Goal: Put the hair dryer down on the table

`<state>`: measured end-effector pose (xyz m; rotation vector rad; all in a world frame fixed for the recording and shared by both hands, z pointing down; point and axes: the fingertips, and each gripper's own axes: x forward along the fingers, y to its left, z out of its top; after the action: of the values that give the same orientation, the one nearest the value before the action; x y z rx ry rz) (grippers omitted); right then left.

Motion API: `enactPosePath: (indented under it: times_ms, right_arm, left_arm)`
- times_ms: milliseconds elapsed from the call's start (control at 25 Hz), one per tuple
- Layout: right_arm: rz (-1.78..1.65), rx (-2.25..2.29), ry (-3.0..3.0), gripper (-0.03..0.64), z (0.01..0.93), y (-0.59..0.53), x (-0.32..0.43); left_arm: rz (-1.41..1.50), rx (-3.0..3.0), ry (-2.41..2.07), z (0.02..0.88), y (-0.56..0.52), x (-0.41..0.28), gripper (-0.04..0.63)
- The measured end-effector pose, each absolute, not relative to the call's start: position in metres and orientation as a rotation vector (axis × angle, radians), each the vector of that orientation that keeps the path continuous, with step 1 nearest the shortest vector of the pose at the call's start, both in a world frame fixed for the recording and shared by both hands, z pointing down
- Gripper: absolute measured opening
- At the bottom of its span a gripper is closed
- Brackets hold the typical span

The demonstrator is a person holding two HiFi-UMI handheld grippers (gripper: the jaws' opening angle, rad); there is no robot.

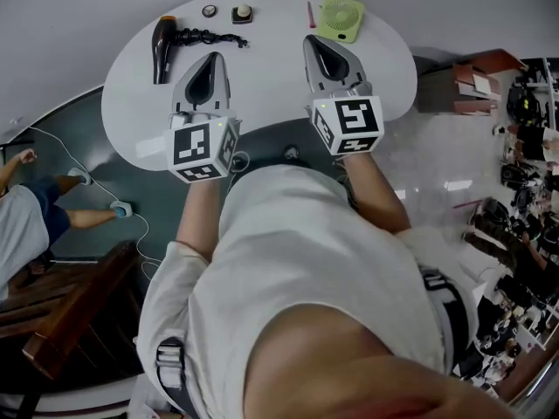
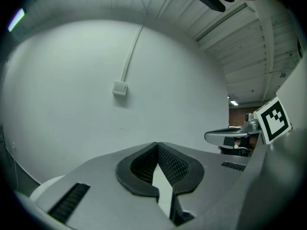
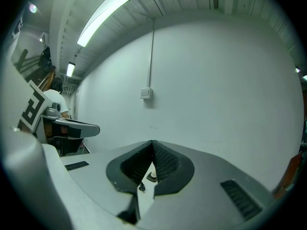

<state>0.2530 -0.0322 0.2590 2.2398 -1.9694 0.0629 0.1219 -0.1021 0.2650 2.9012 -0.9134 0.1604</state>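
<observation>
Jaws pressed together on nothing, the left gripper (image 1: 213, 59) and right gripper (image 1: 316, 44) hover over the round white table (image 1: 271, 85). The black hair dryer (image 1: 162, 51) already lies at its far left, so the task looks done. Its long axis runs near-to-far, with the coiled black cord (image 1: 210, 37) trailing right. I cannot tell which end is the nozzle.

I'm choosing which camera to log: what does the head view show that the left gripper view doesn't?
Only the head view: the black hair dryer lying on the round white table, and the green desk fan. Only the left gripper view: the white wall box with its conduit. Both: the left tool and the right tool, each shut and empty.
</observation>
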Motion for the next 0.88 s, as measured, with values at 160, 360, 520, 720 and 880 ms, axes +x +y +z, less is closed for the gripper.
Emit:
enactPosePath:
  times_ms: [160, 360, 520, 720, 880]
  right_arm:
    - [0.051, 2.235, -1.976, -0.001, 0.258, -0.032, 0.25]
    - [0.055, 2.23, -1.979, -0.002, 0.259, -0.033, 0.247]
    - [0.055, 2.216, -1.992, -0.001, 0.261, -0.035, 0.241]
    - [0.06, 2.197, -2.008, -0.001, 0.263, -0.038, 0.236]
    - [0.062, 2.18, -2.015, 0.0, 0.264, -0.042, 0.232]
  left_arm:
    - [0.163, 2.907, -0.922, 0.266, -0.1, 0.118, 0.018]
    - [0.163, 2.909, -0.93, 0.264, -0.099, 0.114, 0.018]
    - [0.16, 2.899, -0.938, 0.266, -0.099, 0.11, 0.018]
    - [0.159, 2.89, -0.955, 0.267, -0.1, 0.105, 0.018]
    - [0.159, 2.882, -0.966, 0.267, -0.103, 0.1, 0.018]
